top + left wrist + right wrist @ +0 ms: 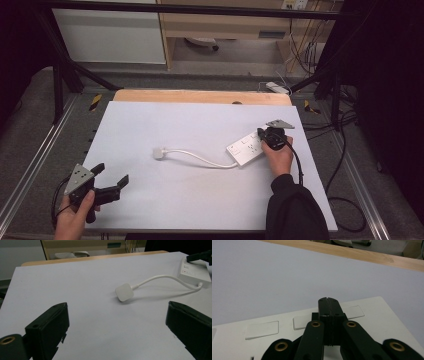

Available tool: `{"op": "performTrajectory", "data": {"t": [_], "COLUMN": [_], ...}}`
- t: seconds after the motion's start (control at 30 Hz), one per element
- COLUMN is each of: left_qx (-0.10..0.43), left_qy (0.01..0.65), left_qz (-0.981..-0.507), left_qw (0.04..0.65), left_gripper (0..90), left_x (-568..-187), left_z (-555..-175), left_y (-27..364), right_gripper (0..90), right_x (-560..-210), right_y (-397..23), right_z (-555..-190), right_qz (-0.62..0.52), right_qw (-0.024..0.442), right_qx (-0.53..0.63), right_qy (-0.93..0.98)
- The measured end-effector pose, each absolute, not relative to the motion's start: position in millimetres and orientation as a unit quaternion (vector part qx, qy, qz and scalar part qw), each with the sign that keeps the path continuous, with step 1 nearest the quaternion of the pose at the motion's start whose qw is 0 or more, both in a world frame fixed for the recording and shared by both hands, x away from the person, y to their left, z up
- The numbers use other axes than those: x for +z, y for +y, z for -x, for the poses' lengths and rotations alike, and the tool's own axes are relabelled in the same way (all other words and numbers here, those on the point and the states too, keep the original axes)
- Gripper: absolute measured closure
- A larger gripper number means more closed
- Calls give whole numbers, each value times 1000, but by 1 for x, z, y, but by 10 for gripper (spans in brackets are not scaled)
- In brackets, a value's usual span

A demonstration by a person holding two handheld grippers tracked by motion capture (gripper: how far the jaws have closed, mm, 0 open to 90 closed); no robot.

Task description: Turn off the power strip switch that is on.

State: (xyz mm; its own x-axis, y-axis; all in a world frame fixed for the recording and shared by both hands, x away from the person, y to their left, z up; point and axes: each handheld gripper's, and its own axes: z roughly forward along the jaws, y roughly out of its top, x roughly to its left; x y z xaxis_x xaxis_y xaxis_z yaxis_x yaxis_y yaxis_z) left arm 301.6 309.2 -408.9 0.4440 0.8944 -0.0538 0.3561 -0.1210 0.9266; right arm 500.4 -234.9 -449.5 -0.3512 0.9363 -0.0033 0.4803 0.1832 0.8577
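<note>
— Power strip (246, 148) first: where does it sit, and what is on it?

— It lies white and flat on the right side of the table (190, 125), its cord curving left to a white plug (158, 153) near the middle. The right gripper (262, 134) rests its tips on the strip's top face, jaws pressed together with nothing between them; in the right gripper view the closed tips sit at the row of rocker switches (262, 330).

— So which step is this?

— It looks like pressing a switch with the closed tips. The next move would call for a short, firm push straight down, without sliding the strip.

— And the other tool?

— The left gripper (112, 180) hangs at the near left corner, jaws spread wide and holding nothing, well apart from the plug.

— The surface and beyond?

— A pale sheet covers the table, with a wooden edge (200, 96) at the far side. Behind are grey floor, a dark frame, a light cabinet and loose cables.
</note>
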Motion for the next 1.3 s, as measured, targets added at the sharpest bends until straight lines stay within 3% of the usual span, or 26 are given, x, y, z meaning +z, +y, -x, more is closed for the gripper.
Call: {"op": "performTrajectory", "data": {"t": [1.3], "left_qx": [277], "left_qy": [448], "left_qz": [-696], "left_qw": [488], "left_gripper": [49], "left_x": [-408], "left_z": [-301], "left_y": [309], "right_gripper": [897], "right_x": [-445], "right_y": [-233], "right_z": [-500], "right_qz": [-496], "right_qw": [274], "right_qx": [425], "right_qy": [706]}}
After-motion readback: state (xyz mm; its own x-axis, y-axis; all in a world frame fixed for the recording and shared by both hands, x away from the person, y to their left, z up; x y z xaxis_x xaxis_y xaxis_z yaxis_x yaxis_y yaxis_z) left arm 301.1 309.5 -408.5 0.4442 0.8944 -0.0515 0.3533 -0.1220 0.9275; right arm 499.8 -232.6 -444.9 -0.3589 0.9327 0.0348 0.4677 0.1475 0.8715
